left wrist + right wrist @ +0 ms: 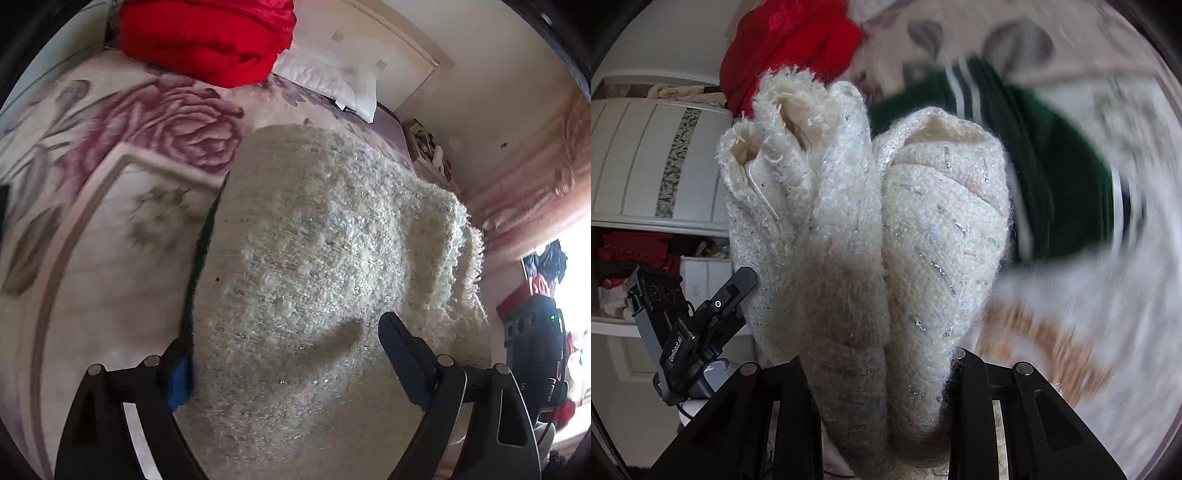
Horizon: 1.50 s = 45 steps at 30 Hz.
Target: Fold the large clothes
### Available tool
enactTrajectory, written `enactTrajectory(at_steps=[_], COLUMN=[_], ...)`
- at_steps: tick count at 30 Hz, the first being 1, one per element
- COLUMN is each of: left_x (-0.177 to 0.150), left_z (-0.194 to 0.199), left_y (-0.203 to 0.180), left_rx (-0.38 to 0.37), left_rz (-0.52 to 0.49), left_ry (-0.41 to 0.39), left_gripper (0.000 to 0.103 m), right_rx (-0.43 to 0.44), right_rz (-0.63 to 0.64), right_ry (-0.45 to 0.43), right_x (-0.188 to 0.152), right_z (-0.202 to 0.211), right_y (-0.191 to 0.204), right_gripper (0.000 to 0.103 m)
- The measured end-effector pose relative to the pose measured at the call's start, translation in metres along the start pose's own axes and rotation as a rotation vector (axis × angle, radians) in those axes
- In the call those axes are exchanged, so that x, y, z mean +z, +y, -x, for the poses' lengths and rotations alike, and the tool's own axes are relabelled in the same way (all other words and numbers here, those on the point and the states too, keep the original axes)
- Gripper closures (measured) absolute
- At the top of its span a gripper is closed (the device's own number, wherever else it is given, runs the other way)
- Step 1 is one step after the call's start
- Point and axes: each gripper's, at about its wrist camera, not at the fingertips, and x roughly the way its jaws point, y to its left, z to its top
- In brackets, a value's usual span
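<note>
On the bed (110, 236) the cream sweater (314, 258) lies spread beneath the left gripper (284, 354), its jaws wide open and empty, while the right gripper (882, 369), jaws clamped on a bunched fold, should carry it over evenly.

This was a home bedroom: a bed (110, 258) under a rose-printed blanket (177, 122), a white pillow (332, 81) by the headboard (388, 48), a cluttered nightstand (428, 147), and a white wardrobe (639, 166) (shelves holding clothes).
</note>
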Motion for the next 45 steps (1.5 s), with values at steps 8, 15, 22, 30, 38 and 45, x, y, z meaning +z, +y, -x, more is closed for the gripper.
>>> enactTrajectory(at_steps=[8,15,22,30,38,45], left_x=[0.069,0.072,0.037,-0.012,-0.058,-0.098], left_z=[-0.135,-0.112,-0.048,0.048,0.172,0.286], left_y=[0.026,0.022,-0.011,-0.052,-0.102,-0.141], left_rx=[0.051,0.076,0.348,0.378,0.355,0.328], left_rz=[-0.012,-0.034,-0.206,-0.272,-0.307,-0.340], left_ry=[0.105,0.116,0.005,-0.117,-0.190,-0.249], left_gripper=[0.015,0.014,0.000,0.000,0.000,0.000], right_rx=[-0.127,-0.250,-0.656,-0.868,-0.920,-0.935], right_rz=[-0.017,-0.047,0.058,0.100,0.146,0.158], right_ry=[0.048,0.073,-0.112,-0.256,-0.424,-0.552], right_x=[0.125,0.141,0.080,-0.026,-0.124,-0.217], right_z=[-0.063,-0.058,-0.011,0.040,0.135,0.230], right_y=[-0.042,-0.061,-0.010,0.050,0.153,0.238], right_gripper=[0.073,0.052,0.005,0.001,0.000,0.000])
